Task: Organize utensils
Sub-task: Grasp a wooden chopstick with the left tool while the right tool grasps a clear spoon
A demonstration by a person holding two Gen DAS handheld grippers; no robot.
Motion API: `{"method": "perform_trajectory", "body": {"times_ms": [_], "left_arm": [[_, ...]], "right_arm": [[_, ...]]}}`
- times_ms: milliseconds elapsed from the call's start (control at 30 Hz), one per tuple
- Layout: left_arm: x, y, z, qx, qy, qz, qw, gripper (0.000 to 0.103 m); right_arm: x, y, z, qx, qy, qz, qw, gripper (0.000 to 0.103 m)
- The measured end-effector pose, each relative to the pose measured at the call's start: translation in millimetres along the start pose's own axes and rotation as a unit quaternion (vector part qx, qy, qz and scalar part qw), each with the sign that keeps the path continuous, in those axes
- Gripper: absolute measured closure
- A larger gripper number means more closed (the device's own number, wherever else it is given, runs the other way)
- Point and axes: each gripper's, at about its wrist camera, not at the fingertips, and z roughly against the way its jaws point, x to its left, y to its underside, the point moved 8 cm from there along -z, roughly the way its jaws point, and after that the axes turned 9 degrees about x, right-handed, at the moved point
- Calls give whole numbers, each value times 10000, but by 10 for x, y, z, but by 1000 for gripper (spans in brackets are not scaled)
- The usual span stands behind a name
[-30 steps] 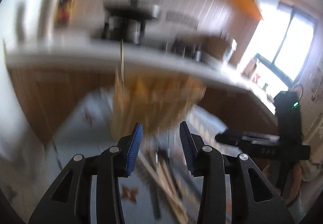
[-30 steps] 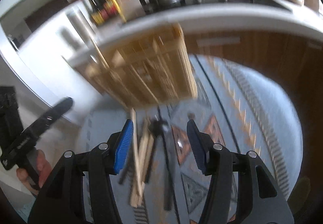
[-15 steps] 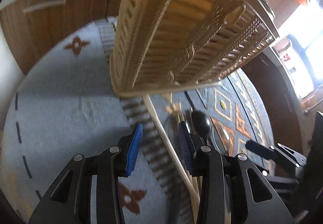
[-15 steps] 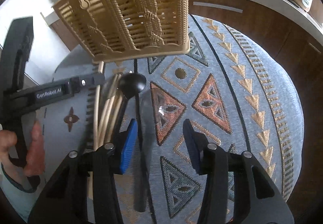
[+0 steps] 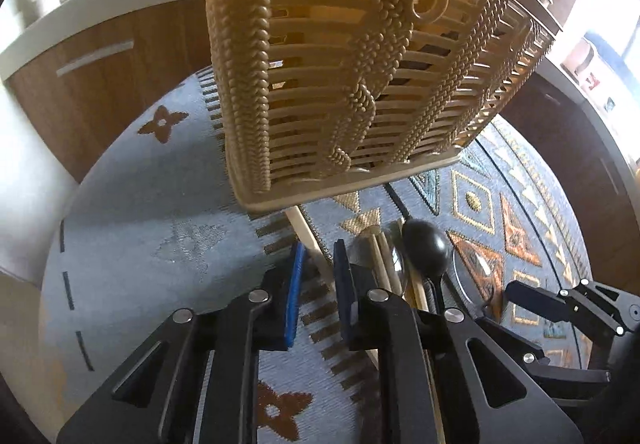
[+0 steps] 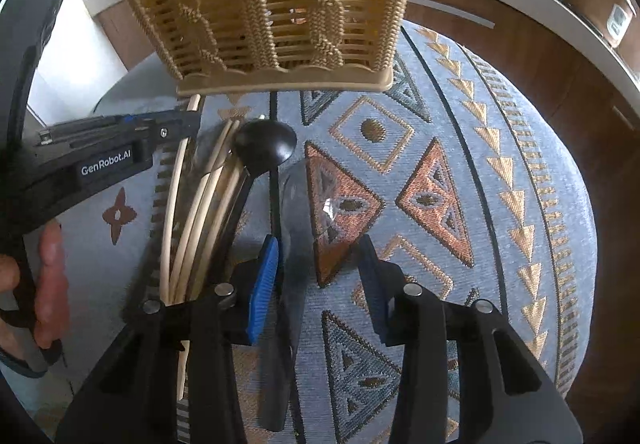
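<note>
Left wrist view: the left tool (image 5: 318,276) has narrowed around a chopstick (image 5: 310,240), contact unclear. The right tool (image 6: 316,272) gapes wide over a clear spoon (image 6: 296,211). More chopsticks (image 6: 200,211) and a ladle (image 6: 265,145) lie beside it on the cloth (image 6: 460,163), just before the basket (image 6: 280,3).

Tan woven basket (image 5: 360,63). Grey-blue cloth (image 6: 460,103) patterned with rust, gold and teal triangles and diamonds. Black ladle (image 6: 264,145). Pale wooden chopsticks (image 6: 196,211). Black tongs (image 5: 316,284) with blue pads (image 5: 294,296).
</note>
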Motion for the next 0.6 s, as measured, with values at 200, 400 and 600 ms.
{"method": "perform_trajectory", "body": {"times_ms": [200,400,600], "left_arm": [[-12,12,-7,-10,-98,-153,9998,99],[60,84,42,-25,64,-149,9999,99],[175,188,125,93,366,-101,9992,99]], "right_arm": [[235,16,-47,92,77,264,9996,87],[353,61,-21,67,60,259,9996,92],[156,99,28,15,-131,87,9999,92]]}}
